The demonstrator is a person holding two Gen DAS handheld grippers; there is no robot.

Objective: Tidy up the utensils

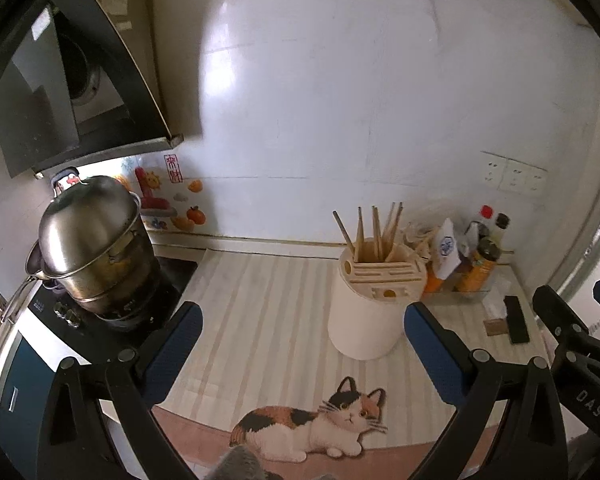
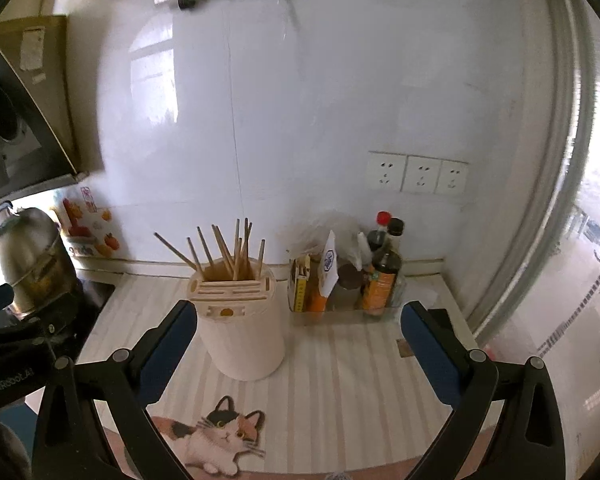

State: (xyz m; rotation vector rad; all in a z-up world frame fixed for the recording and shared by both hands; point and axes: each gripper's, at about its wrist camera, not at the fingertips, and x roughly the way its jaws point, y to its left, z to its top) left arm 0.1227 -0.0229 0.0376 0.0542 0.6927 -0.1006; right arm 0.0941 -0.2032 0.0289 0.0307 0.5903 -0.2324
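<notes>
A cream utensil holder point(image 1: 366, 312) stands on the striped counter, with several wooden chopsticks point(image 1: 374, 232) upright in its back compartment. It also shows in the right wrist view point(image 2: 242, 328), with the chopsticks point(image 2: 228, 252) in it. My left gripper point(image 1: 302, 344) is open and empty, above the counter in front of and left of the holder. My right gripper point(image 2: 298, 344) is open and empty, with the holder between its fingers but farther back. The right gripper also shows at the right edge of the left wrist view point(image 1: 572, 320).
A steel pot point(image 1: 92, 240) sits on the stove at the left. Sauce bottles and packets point(image 2: 364, 276) stand in a clear tray right of the holder. A cat-print mat point(image 1: 308, 424) lies at the counter's front edge. A black flat item point(image 1: 516, 324) lies at the right.
</notes>
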